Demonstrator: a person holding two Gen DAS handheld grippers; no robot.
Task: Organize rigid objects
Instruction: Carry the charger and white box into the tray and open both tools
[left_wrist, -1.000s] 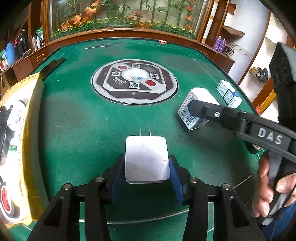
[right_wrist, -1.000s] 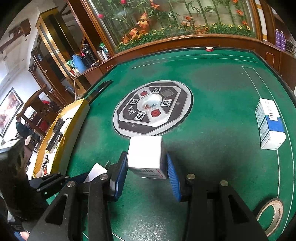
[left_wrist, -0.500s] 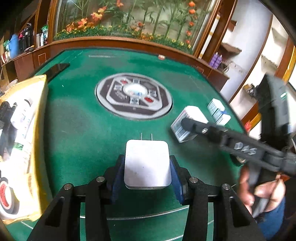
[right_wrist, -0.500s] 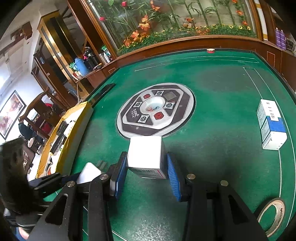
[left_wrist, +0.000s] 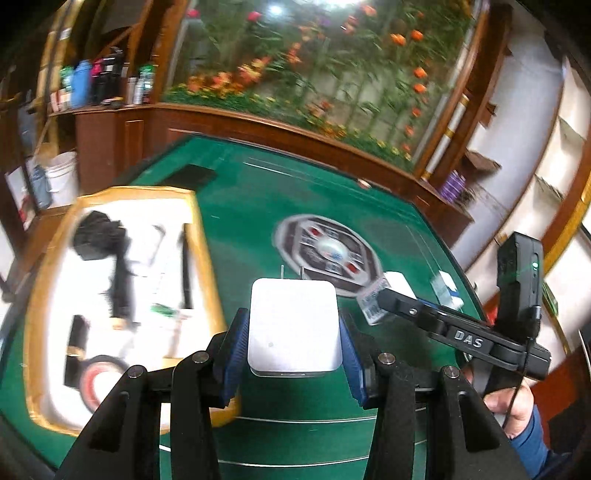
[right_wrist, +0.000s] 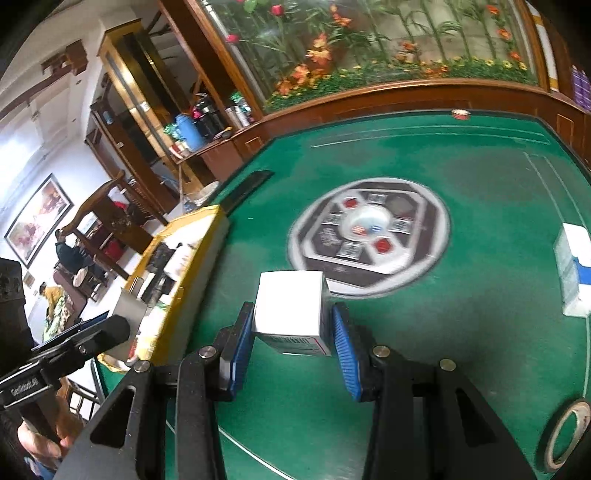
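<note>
My left gripper (left_wrist: 293, 328) is shut on a white plug-in charger (left_wrist: 293, 325), its two prongs pointing forward, held above the green table (left_wrist: 258, 206). A yellow-rimmed box (left_wrist: 197, 236) with several items lies to its left. My right gripper (right_wrist: 291, 328) is shut on a small white carton (right_wrist: 290, 310) with a barcode label, held above the table. The right gripper also shows in the left wrist view (left_wrist: 384, 295), to the right. The left gripper shows in the right wrist view (right_wrist: 118, 325), next to the box (right_wrist: 210, 240).
A round control panel (right_wrist: 369, 236) sits in the table's middle. A white and blue carton (right_wrist: 574, 273) lies at the right and a tape roll (right_wrist: 565, 432) at the front right. A dark flat object (left_wrist: 194, 173) lies past the box. A wooden rail rims the table.
Both grippers have risen and swung left toward the yellow box, each keeping its hold. The box now fills much more of the left wrist view.
</note>
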